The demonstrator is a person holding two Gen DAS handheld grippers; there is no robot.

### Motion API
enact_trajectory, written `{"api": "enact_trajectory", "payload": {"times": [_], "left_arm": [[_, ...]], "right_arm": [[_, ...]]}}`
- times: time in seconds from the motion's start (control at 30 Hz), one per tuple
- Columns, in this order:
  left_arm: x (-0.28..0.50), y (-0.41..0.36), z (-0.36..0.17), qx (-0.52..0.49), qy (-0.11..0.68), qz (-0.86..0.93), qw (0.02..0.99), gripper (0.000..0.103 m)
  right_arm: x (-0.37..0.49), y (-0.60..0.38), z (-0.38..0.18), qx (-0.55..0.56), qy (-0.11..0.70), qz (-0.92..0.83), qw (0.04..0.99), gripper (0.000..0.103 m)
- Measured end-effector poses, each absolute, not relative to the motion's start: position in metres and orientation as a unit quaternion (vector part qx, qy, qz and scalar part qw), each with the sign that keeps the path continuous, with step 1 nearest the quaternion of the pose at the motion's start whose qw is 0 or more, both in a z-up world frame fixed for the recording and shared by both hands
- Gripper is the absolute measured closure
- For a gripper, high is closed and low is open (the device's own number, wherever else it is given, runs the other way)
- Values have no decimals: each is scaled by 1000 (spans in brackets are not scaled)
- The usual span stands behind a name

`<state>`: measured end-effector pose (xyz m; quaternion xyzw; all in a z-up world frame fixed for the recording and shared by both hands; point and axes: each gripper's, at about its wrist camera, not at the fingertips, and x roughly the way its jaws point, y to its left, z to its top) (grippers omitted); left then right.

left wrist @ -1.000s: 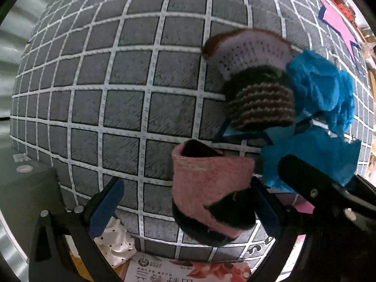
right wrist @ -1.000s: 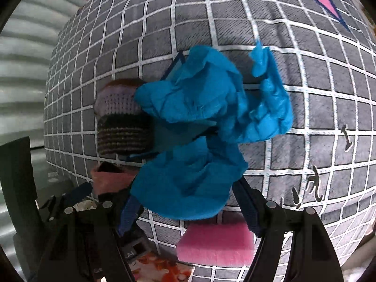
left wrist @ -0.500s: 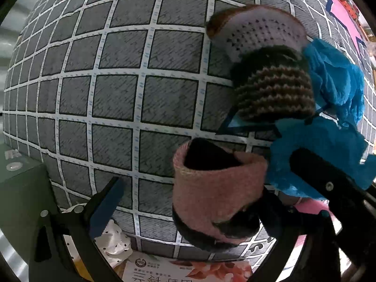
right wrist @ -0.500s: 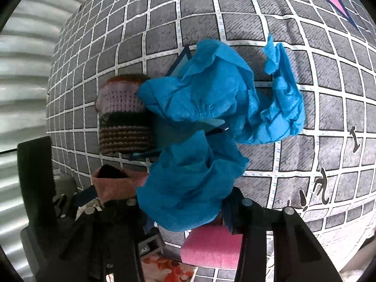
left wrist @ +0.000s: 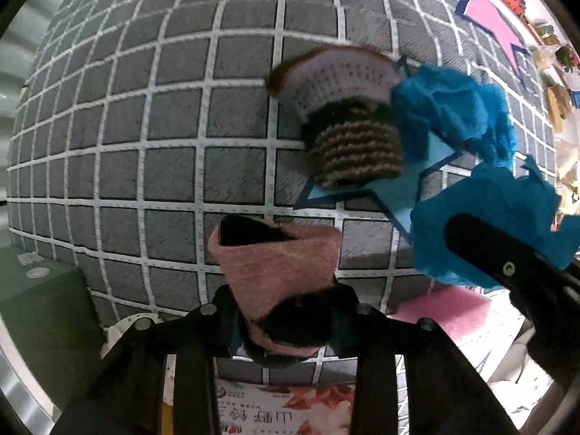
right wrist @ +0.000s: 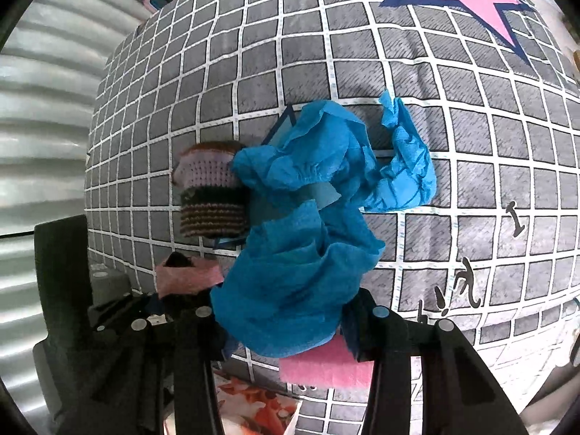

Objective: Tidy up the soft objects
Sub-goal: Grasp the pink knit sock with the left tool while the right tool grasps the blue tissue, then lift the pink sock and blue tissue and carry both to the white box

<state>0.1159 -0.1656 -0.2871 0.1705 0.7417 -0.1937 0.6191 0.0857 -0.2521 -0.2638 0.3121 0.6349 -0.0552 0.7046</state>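
Two soft items are pinched at once, each by a closed gripper.
Pink knit sock (left wrist: 279, 268) in the left gripper (left wrist: 286, 320) and blue cloth (right wrist: 293, 290) in the right gripper (right wrist: 290, 330) are held by small folds; slipping onto the checked bedding (left wrist: 145, 108) is risked.

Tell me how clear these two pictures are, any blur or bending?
Left wrist view: the striped knit cup looks slightly motion-blurred; grid lines on the bedsheet bulge from fisheye distortion. Right wrist view: sharper, the blue tissue shows crisp wrinkles; same bulging grid.
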Motion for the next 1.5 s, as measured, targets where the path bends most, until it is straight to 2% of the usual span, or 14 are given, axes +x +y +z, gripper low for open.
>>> {"api": "enact_trajectory", "payload": {"times": [0.53,0.77,1.5], "left_arm": [[137,-148,-183,177,677,-244,672,65],[108,-115,-149,175,655,-252,690,65],[55,-9,-82,169,619,-302,705,65]], "right_arm": [[79,-228,-203,293,616,-30,730,57],[69,-209,-176,284,603,-24,745,57],[-8,-147,-141,300,584,-68,751,57]]}}
